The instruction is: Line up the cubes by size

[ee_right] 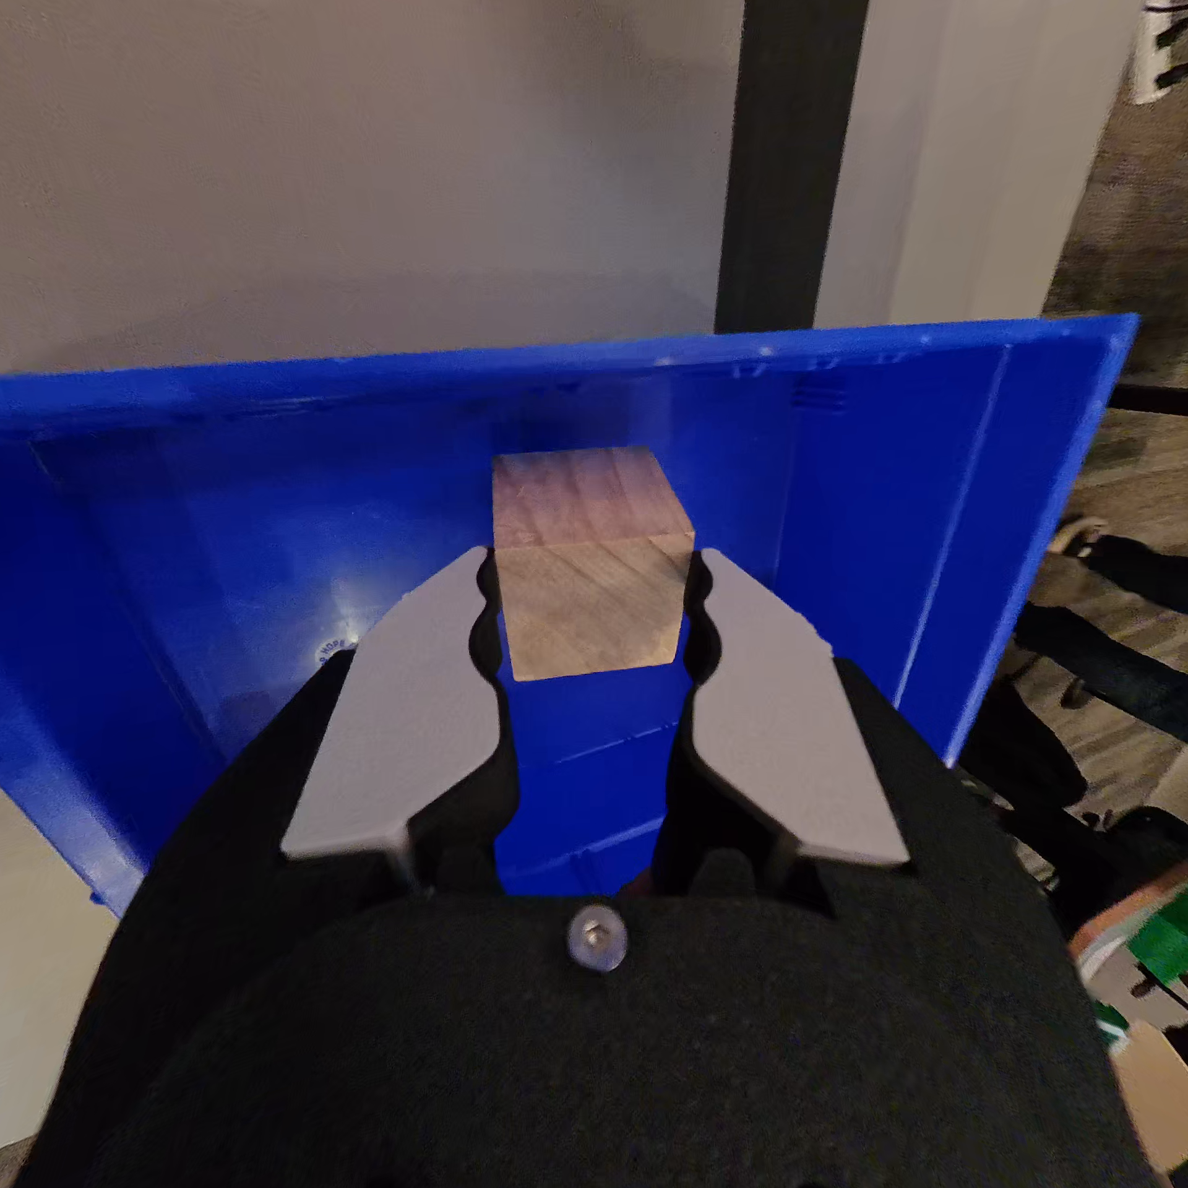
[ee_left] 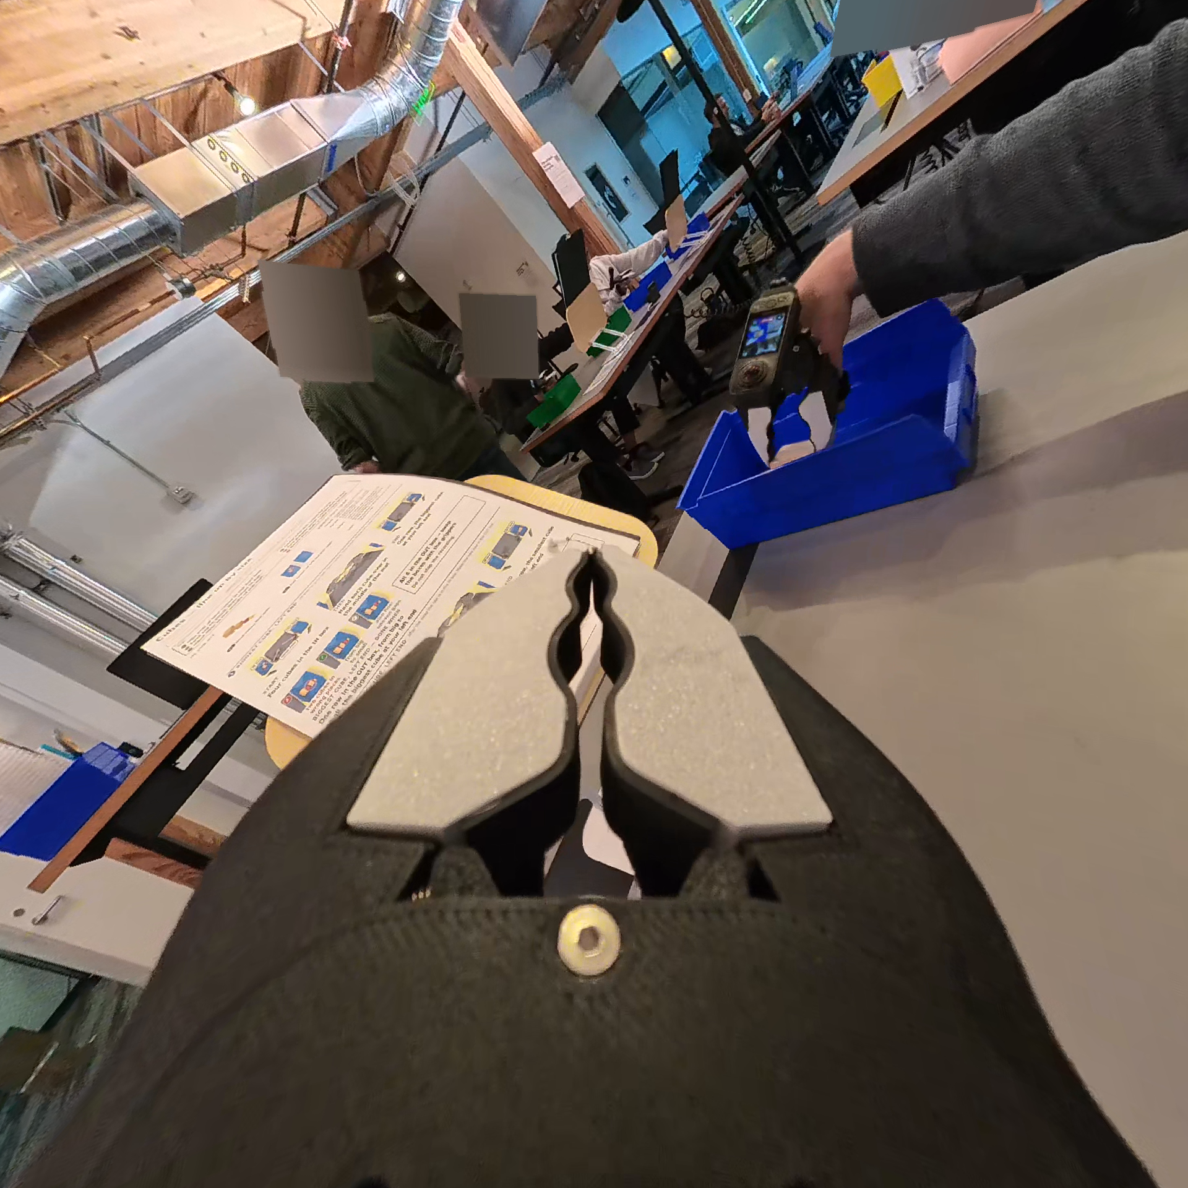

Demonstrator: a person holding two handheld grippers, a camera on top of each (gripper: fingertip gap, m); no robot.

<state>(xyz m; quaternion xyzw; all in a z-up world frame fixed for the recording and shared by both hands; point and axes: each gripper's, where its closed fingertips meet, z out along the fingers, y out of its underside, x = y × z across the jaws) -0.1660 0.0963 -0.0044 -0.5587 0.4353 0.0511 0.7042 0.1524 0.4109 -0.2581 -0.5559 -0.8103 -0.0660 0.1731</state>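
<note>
Hovering inside a glossy blue plastic bin [ee_right: 836,578], the right gripper [ee_right: 591,566] has its grey, matte fingers [ee_right: 411,694] pressed to either side of a wooden cube [ee_right: 588,578] — pale, square-edged, with fine grain running across its faces. The wavy black inner edges of the fingers meet the cube's two flanks near its upper edge. The bin's walls are smooth and shiny, with a bright glare spot on the floor beside the cube. From the left wrist view the same bin [ee_left: 855,476] sits at the far edge of a plain grey bench [ee_left: 964,707], with a hand [ee_left: 826,302] in a dark knit sleeve gripping the tool above it.

The left gripper [ee_left: 591,559] is closed tight — its speckled grey fingers [ee_left: 482,694] touch at the tips, nothing between them, only the scalloped slits showing. It points past the bench toward a printed instruction sheet [ee_left: 360,578] lying on a rounded, yellow-wood board [ee_left: 578,508].
</note>
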